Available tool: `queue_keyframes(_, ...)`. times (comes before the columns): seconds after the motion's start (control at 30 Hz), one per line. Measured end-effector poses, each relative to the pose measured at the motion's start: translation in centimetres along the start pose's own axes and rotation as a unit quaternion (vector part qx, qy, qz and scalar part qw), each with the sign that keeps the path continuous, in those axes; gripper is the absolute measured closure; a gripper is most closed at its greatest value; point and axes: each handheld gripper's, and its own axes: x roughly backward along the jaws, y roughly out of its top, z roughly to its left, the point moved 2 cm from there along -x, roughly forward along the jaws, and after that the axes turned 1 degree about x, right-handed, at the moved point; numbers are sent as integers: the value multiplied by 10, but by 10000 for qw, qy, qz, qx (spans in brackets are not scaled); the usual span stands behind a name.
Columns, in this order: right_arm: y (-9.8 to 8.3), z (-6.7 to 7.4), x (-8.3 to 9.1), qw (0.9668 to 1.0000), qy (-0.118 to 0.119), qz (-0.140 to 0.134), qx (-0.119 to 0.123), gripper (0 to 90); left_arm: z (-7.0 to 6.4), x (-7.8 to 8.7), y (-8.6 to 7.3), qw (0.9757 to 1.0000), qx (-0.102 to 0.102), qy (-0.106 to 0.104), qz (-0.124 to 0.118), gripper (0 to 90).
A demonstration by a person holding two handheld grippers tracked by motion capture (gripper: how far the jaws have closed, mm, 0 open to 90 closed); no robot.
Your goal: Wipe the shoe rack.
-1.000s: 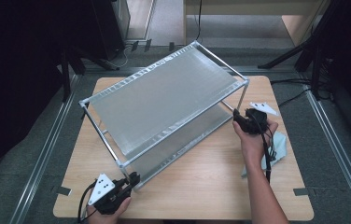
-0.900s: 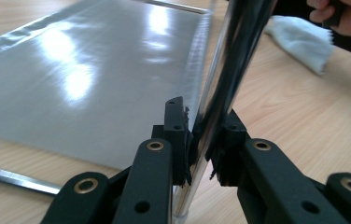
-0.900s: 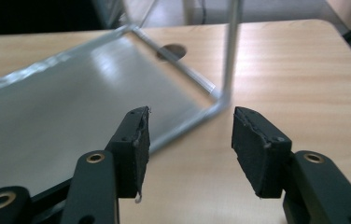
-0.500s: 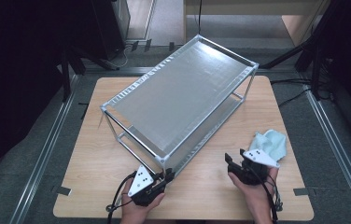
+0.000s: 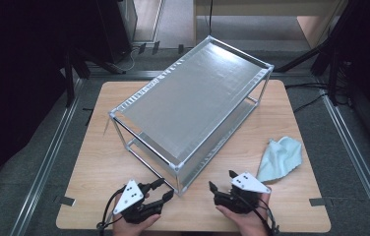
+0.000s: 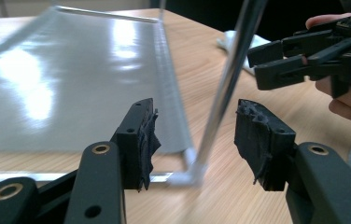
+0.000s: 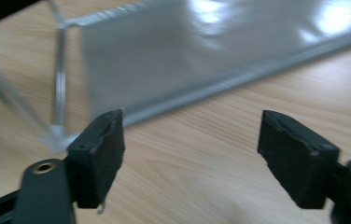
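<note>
A two-shelf metal rack (image 5: 193, 105) stands slantwise on the wooden table (image 5: 94, 162), its near corner post (image 5: 178, 179) pointing at me. My left gripper (image 5: 166, 188) sits just left of that post. Its jaws have just been opening and stand apart in the left gripper view (image 6: 194, 121), with the post (image 6: 225, 88) between and just beyond them, untouched. My right gripper (image 5: 221, 179) rests right of the post. Its jaws have also just been opening and gape wide (image 7: 190, 126) with nothing between them, facing the lower shelf (image 7: 211, 56).
A light blue cloth (image 5: 280, 158) lies crumpled on the table at the right, close to the right hand. The table's front edge runs just under both hands. Dark stands and metal floor rails surround the table.
The rack has swung round so its near corner faces me. The right hand came from the rack's far right end to the front edge. The left jaws let go of the corner post.
</note>
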Motion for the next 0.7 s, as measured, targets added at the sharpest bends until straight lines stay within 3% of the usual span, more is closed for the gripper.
queue_keyframes(0.07,4,15,-7,9995,292,-32,103,194,6,11,-2,9999,10,160,-17,472)
queue_keyframes(0.17,9,37,-18,9970,739,-51,215,188,20,27,-6,9986,224,481,-41,473)
queue_keyframes(0.3,12,65,-36,9945,953,-27,437,217,37,46,-11,9947,508,880,-127,478)
queue_keyframes(0.43,14,87,-49,9918,1125,-113,601,415,45,58,-13,9918,602,1115,-189,484)
queue_keyframes(0.5,13,93,-54,9908,1180,-150,640,593,47,61,-14,9908,653,1173,-189,486)
queue_keyframes(0.6,11,93,-57,9918,1113,-148,615,749,49,60,-14,9902,680,1207,-189,485)
queue_keyframes(0.7,8,84,-54,9919,1147,-166,521,787,51,57,-13,9900,677,1224,-162,486)
